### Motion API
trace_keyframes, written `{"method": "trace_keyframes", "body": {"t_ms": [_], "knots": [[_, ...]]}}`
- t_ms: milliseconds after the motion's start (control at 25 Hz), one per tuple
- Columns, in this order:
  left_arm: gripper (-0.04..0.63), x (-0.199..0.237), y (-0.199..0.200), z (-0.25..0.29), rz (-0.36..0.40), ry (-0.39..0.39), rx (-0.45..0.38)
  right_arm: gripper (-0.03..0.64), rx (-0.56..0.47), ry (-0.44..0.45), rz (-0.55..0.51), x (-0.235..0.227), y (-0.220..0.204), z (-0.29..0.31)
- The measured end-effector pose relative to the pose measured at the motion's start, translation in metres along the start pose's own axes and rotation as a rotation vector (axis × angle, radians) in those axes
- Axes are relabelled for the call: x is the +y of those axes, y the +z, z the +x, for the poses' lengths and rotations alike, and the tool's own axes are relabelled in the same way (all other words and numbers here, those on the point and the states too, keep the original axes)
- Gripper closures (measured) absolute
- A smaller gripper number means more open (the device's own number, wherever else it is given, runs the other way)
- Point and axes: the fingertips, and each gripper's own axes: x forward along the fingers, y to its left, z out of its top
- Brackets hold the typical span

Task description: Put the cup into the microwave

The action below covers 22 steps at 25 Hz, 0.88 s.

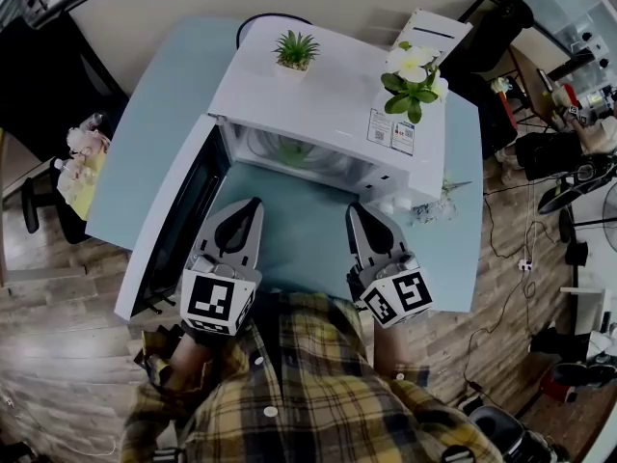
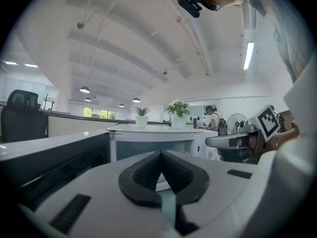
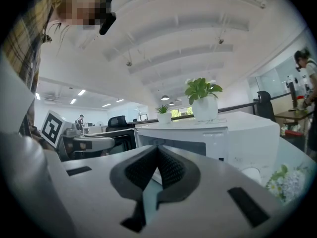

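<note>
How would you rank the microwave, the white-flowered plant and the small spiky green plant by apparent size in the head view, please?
1. microwave, by far the largest.
2. white-flowered plant.
3. small spiky green plant, somewhat smaller. Both plants stand on the microwave's top, so nearness hardly skews this.

Head view's pretty evenly lit by soft overhead office light, so there are only faint shadows on the pale blue bench (image 1: 289, 225). The top of the white microwave (image 1: 328, 95) is close to blown out. Edges bend hard and get dimmer. Both gripper views are round fisheye with black borders. A ceiling strip light (image 2: 248, 55) glares, the ceiling's washed out, and up close the left gripper (image 2: 159, 155) and right gripper (image 3: 157, 150) look soft.
</note>
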Motion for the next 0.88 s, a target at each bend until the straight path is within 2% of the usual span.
{"method": "trace_keyframes", "body": {"t_ms": [880], "knots": [[0.603, 0.0052, -0.0011, -0.0044, 0.001, 0.013, -0.005, 0.615, -0.007, -0.022, -0.001, 0.0006, -0.0016, -0.0027]]}}
